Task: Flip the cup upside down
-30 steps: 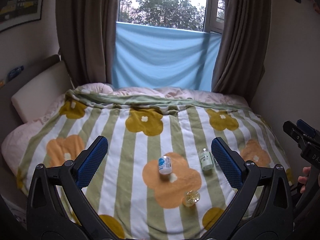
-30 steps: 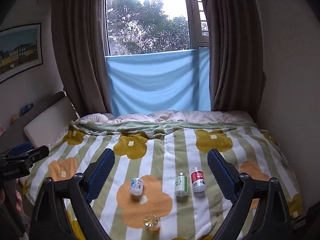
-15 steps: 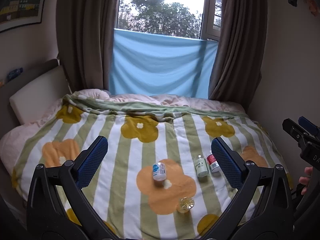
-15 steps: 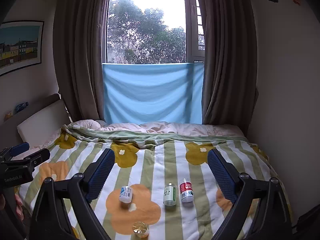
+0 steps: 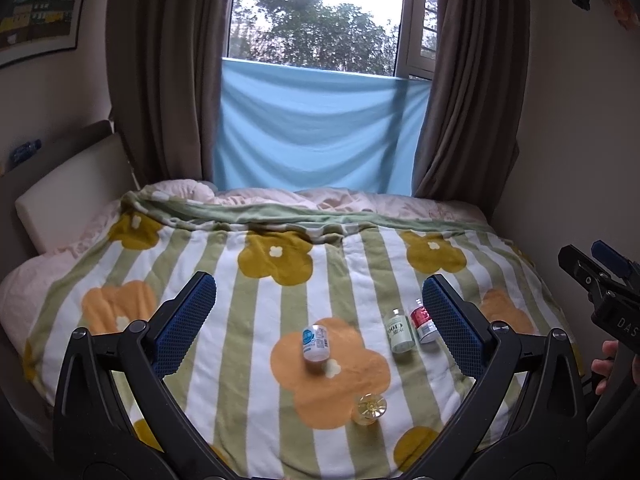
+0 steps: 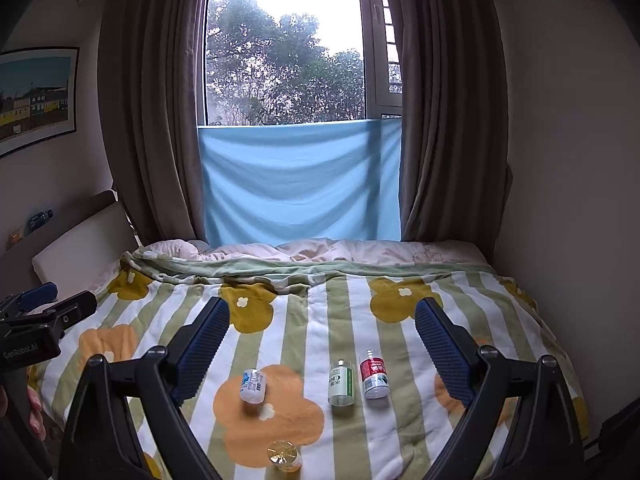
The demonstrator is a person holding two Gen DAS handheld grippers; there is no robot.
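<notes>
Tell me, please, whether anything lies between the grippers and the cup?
Nothing visible does. The cup stands alone at the blanket's near edge, nearer than the three bottles; the left gripper and right gripper are open above it.

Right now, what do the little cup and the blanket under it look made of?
The cup looks like clear, glossy glass or plastic with a yellowish tint; you see the blanket through it. I can't tell which. The blanket looks like soft matte fleece, fuzzy and dimpled.

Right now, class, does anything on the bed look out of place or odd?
Three small bottles lie tipped on the blanket: blue-labelled, green-labelled, red-labelled. The clear cup stands near the front edge. Nothing looks spilled.
</notes>
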